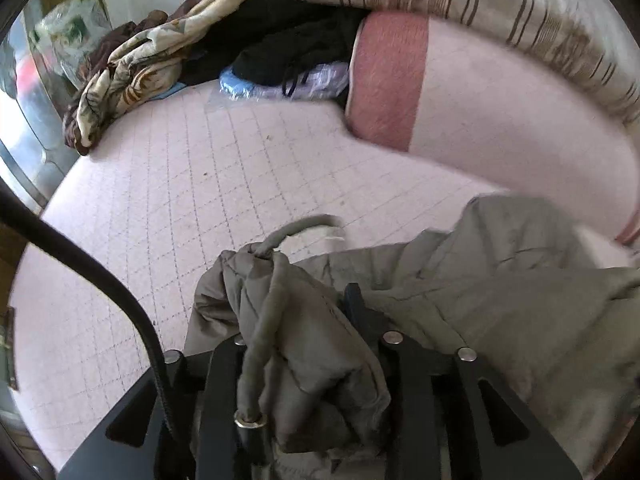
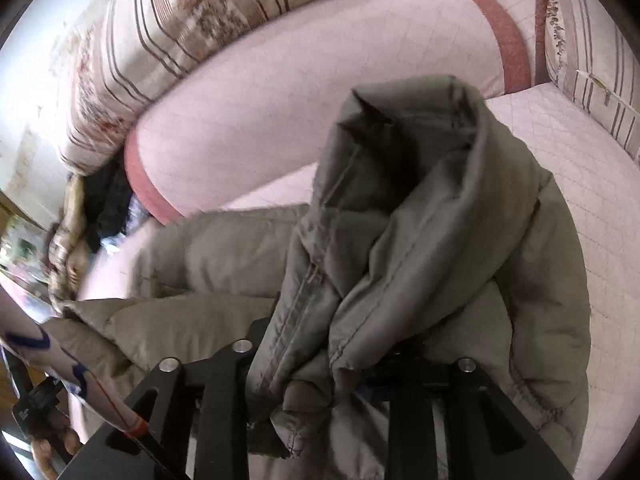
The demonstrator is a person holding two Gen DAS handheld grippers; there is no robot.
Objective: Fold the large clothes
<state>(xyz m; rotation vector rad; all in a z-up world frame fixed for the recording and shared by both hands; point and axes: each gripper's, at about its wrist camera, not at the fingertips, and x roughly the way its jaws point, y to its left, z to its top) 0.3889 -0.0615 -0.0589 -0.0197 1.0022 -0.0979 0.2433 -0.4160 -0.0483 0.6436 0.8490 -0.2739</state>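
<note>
A large olive-grey padded jacket (image 1: 500, 296) lies on the pink quilted sofa seat (image 1: 180, 184). My left gripper (image 1: 304, 320) is shut on a bunched edge of the jacket with a drawstring cord (image 1: 264, 332) and metal eyelet hanging over it. In the right wrist view the same jacket (image 2: 420, 220) is lifted and draped over my right gripper (image 2: 320, 344), which is shut on a thick fold near the zipper. The fingertips of both grippers are hidden by fabric.
A pile of patterned and black clothes (image 1: 192, 52) lies at the far left end of the sofa. A pink back cushion (image 1: 460, 96) and striped floral cushions (image 1: 500, 4) stand behind. The person's left hand and sleeve (image 2: 60, 380) show at lower left.
</note>
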